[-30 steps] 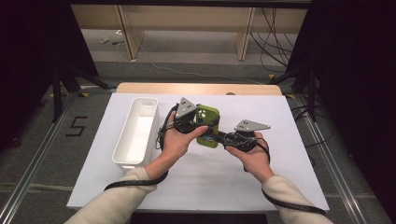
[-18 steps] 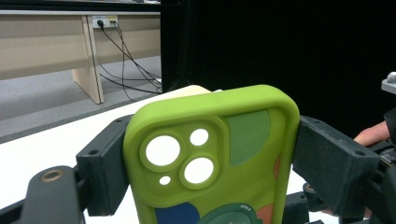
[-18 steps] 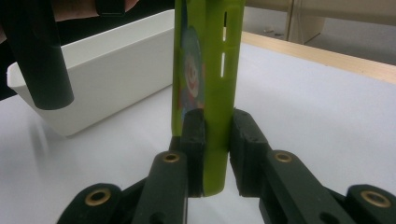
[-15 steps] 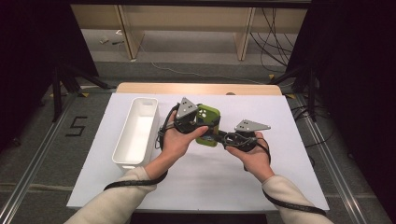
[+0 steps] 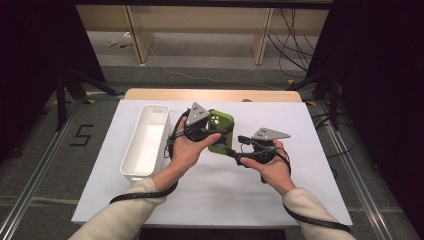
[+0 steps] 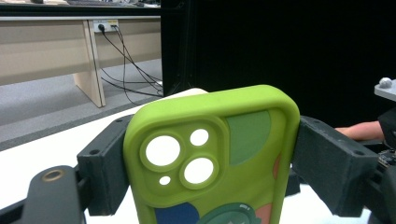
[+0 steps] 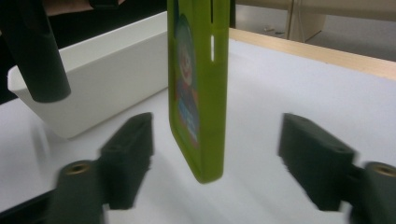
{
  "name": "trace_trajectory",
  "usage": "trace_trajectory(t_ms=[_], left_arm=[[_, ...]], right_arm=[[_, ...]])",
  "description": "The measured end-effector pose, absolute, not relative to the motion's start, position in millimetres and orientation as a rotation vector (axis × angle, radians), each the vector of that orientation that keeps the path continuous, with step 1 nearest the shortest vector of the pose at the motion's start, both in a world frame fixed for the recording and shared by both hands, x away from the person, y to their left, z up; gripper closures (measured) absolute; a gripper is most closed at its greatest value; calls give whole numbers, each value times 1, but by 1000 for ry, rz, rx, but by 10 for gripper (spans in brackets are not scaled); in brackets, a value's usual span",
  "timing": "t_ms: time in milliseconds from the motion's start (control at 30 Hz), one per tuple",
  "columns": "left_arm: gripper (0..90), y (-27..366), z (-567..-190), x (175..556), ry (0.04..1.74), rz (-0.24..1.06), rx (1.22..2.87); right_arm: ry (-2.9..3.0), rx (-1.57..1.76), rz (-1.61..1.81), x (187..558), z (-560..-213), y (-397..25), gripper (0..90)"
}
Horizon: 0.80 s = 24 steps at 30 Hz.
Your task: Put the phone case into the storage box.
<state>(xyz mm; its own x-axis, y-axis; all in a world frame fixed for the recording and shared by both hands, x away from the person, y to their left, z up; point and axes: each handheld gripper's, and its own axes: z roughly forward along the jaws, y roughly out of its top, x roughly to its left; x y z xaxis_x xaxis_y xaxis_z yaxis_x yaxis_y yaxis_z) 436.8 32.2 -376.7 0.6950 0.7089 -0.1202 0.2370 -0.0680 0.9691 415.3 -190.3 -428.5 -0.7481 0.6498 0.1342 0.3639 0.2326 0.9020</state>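
Right gripper view, phone case edge between parted jaws

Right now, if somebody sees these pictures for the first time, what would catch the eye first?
The bright green phone case stands out, clamped by its two long edges in the left gripper above the white table. The right gripper is open, its jaws either side of the case's lower end. A white bin sits at the left.
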Motion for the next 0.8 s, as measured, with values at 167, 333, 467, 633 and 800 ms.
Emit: trace_trajectory(t_ms=[167, 333, 467, 633, 800], left_arm=[[178, 35, -374, 437, 780, 467, 1630], [179, 39, -372, 437, 783, 473, 1626], [179, 43, -370, 436, 792, 480, 1627], [179, 49, -370, 435, 797, 483, 1633], [178, 53, -369, 433, 830, 478, 1630]], right_arm=[[2232, 928, 1510, 415, -428, -195, 81], [2222, 906, 1514, 412, -427, -198, 24], [2207, 904, 1517, 409, -427, -203, 12], [2207, 901, 1500, 406, -428, -209, 5], [2202, 895, 1495, 404, -429, -212, 6]])
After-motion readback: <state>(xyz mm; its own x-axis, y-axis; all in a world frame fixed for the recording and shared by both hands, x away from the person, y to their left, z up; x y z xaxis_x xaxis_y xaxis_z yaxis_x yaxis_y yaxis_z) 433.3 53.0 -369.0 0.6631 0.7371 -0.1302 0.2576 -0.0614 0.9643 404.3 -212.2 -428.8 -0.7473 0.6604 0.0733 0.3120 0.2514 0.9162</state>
